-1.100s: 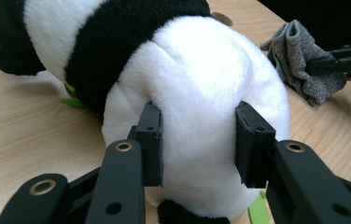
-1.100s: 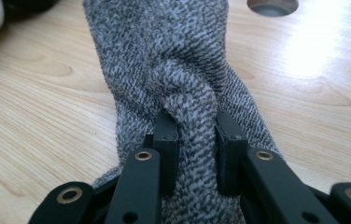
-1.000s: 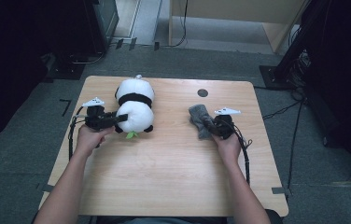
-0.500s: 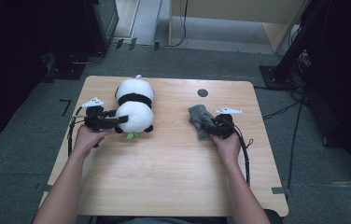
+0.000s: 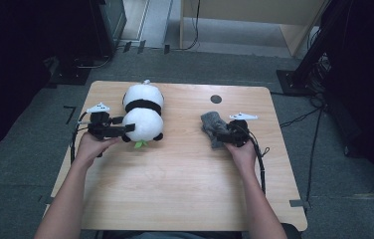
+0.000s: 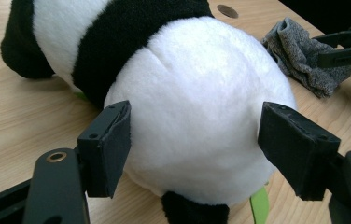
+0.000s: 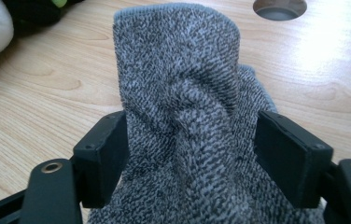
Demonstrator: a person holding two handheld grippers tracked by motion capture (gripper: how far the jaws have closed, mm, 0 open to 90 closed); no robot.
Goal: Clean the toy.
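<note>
Wooden surface in the high view carries a panda at ten o'clock and a grey sock at two o'clock. The left hand-held gripper reaches the panda's white end; the right hand-held gripper sits at the sock. Neither thing looks lifted, so I judge both grasps only begun.

Left gripper view: the jaws stand wide around the panda, not yet pressing; its face is hidden.

Right gripper view: the jaws stand wide, flanking the bunched sock. Whether the pads touch the cloth is hard to tell, and the sock's near end is cut off.
</note>
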